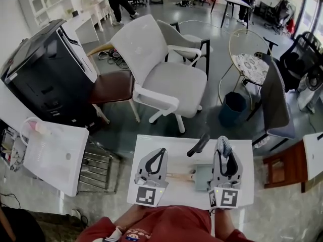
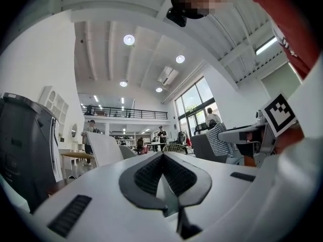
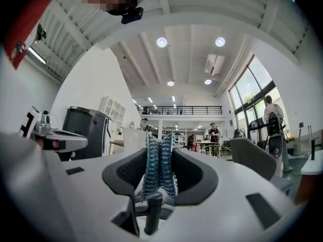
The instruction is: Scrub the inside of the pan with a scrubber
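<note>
In the head view I hold both grippers upright over a small white table [image 1: 151, 195], jaws pointing away from it. My right gripper [image 1: 224, 151] is shut on a silvery blue mesh scrubber [image 1: 223, 145], which stands pinched between the pads [image 3: 160, 165]. My left gripper [image 1: 162, 152] is shut with nothing in it; its pads meet at the tip [image 2: 162, 156]. Between the grippers lies a pale green pan-like thing [image 1: 203, 178] with a wooden handle [image 1: 177, 175], mostly hidden by the right gripper. A black handle [image 1: 198, 144] sticks out over the table's far edge.
Beyond the table stand a white office chair [image 1: 161, 74], a dark chair [image 1: 275, 105] and a blue bin [image 1: 233, 108]. A big black machine [image 1: 45, 74] and a white side table [image 1: 55, 155] are at the left. People stand far back.
</note>
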`<state>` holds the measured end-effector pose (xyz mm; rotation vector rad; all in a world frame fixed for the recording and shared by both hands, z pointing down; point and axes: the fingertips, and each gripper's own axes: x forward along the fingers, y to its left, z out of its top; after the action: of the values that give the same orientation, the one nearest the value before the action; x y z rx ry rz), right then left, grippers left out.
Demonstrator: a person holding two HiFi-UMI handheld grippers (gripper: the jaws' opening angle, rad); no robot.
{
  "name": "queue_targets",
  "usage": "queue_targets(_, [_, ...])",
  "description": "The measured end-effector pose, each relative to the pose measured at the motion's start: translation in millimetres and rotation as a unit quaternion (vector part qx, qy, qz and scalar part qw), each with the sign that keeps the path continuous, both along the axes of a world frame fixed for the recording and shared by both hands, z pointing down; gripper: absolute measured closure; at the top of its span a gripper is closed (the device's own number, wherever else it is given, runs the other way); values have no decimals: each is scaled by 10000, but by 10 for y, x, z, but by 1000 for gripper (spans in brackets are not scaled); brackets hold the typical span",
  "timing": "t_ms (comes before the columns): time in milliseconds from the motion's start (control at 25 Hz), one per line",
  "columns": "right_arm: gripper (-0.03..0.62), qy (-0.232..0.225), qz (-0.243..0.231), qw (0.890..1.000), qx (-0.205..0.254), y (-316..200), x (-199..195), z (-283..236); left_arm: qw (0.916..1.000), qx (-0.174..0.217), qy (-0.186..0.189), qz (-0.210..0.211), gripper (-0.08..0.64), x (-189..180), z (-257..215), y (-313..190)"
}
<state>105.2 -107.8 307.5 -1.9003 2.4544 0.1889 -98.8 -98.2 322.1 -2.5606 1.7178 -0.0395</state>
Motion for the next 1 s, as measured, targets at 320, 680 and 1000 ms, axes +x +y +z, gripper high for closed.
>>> queue_targets(320, [430, 119, 21, 9999, 3, -7, -8, -6, 9999, -62, 124, 57, 546, 12, 23, -22])
queue_targets(680, [430, 125, 24, 9999, -50, -22, 12, 30, 9999, -102, 64, 24, 546, 15, 119, -32])
queue_targets(1000, [430, 155, 34, 9999, 26, 3, 19, -36, 9999, -109, 38, 33, 546, 37, 148, -19])
